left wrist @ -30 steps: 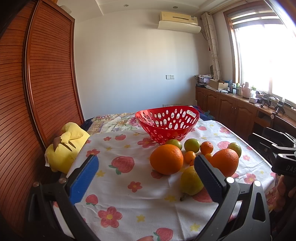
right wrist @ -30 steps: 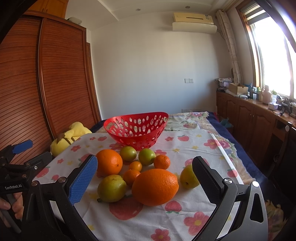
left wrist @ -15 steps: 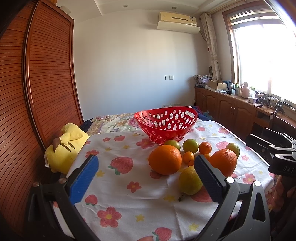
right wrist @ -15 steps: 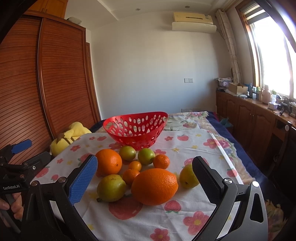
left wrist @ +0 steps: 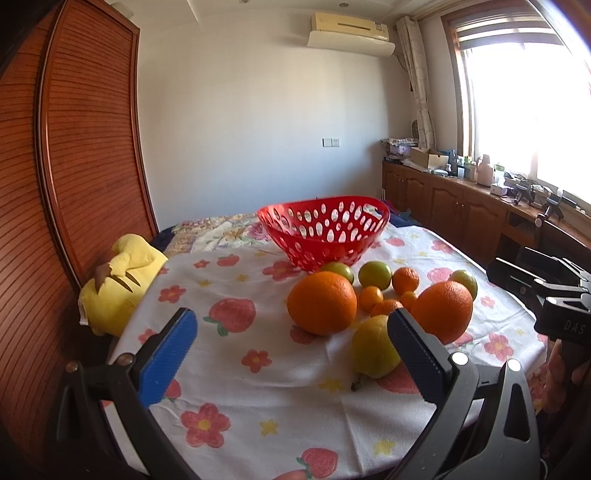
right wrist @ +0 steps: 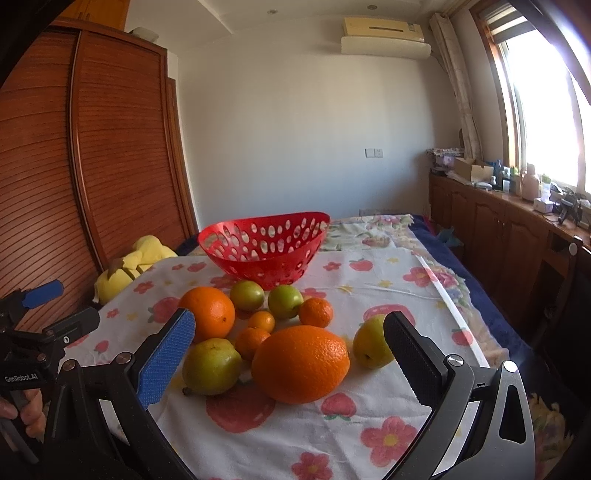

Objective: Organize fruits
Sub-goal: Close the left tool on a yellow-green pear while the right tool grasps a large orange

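— Two grippers, what do I see?
— My right gripper (right wrist: pixel 288 354) is wide open, holding nothing. The big orange (right wrist: pixel 301 363) sits on the cloth between its fingers. My left gripper (left wrist: pixel 291 349) is open too.
— And the red basket (right wrist: pixel 264 247)?
— Behind the fruit, empty. Everything looks a bit closer than before.

White wall (left wrist: pixel 258 129) ahead, air conditioner (left wrist: pixel 351 31) high on it. Slatted wooden wardrobe (left wrist: pixel 74 166) to the left. Bright window (left wrist: pixel 524 92) to the right, curtain (left wrist: pixel 417 74) beside it, low wooden cabinets (left wrist: pixel 443 206) below, cluttered top, items unclear.
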The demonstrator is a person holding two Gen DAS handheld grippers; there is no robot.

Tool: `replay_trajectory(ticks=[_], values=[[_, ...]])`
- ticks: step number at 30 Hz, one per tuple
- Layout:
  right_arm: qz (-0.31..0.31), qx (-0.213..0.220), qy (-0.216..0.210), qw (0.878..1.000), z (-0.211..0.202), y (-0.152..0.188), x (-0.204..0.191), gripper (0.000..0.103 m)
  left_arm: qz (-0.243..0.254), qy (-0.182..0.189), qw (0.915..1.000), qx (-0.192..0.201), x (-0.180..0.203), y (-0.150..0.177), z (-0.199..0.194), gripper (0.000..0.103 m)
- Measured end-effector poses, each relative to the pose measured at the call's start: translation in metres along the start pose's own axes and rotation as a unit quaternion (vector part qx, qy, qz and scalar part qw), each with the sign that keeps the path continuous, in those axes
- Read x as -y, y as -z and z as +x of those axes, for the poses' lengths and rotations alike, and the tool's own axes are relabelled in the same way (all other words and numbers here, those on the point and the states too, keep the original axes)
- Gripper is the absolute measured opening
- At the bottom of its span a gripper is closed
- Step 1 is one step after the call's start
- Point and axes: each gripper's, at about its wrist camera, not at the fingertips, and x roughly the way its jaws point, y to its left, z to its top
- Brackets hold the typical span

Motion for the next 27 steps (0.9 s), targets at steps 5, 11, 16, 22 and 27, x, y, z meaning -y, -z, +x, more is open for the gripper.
replay_trajectory(ticks=[5,11,16,22,27], values=[[-0.002,-0.022,-0.002,1.0,0.015,0.007,0.01,0.103,-0.006,0.022,0.9994,-0.025,0.003,0.008,0.019,0.103],[-0.003,-0.049,-0.01,0.999,0.031,0.017,0.024,0.103,0.005,0.039,0.9983,-0.043,0.014,0.015,0.036,0.103],[-0.008,-0.071,-0.022,0.997,0.044,0.024,0.029,0.102,0.011,0.059,0.9961,-0.064,0.023,0.02,0.052,0.103],[-0.009,-0.098,-0.043,0.994,0.058,0.03,0.028,0.102,0.023,0.083,0.9925,-0.087,0.033,0.024,0.068,0.102],[-0.007,-0.107,-0.05,0.993,0.067,0.035,0.028,0.102,0.026,0.107,0.9881,-0.108,0.039,0.028,0.08,0.1]])
